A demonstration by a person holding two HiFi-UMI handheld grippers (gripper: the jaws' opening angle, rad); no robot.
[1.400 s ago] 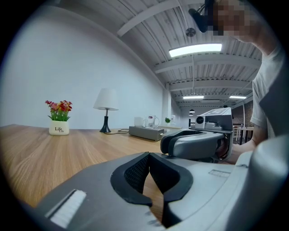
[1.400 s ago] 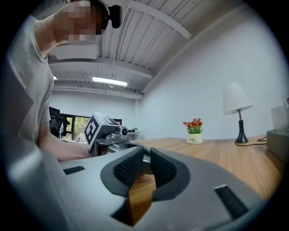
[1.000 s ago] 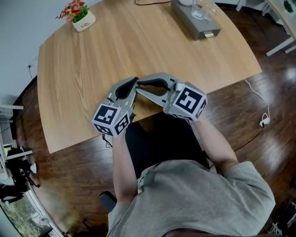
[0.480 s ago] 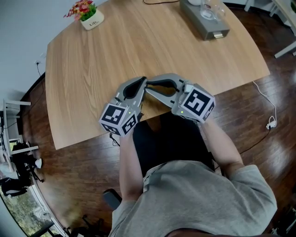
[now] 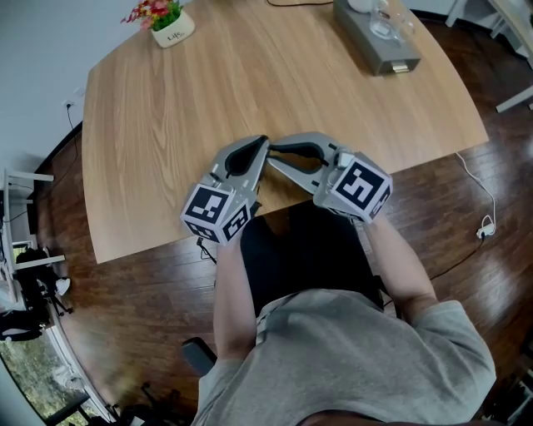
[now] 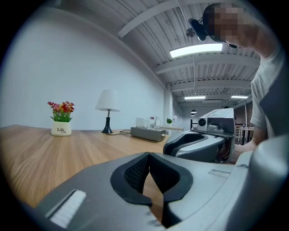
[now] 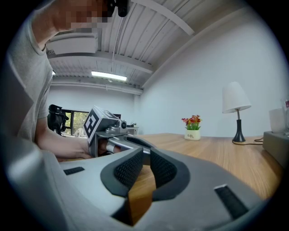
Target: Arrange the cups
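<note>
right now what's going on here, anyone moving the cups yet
A person is at a wooden table holding a gripper in each hand. The left gripper and right gripper are shut and empty, tips close together at the near edge. The cups sit on a gray tray at the far end, untouched.

At the surface's far edge, the head view's top border cuts through the cups (image 5: 390,18) on the tray (image 5: 383,52) and the flowers (image 5: 154,12). In the left gripper view the cups are too small to count.
</note>
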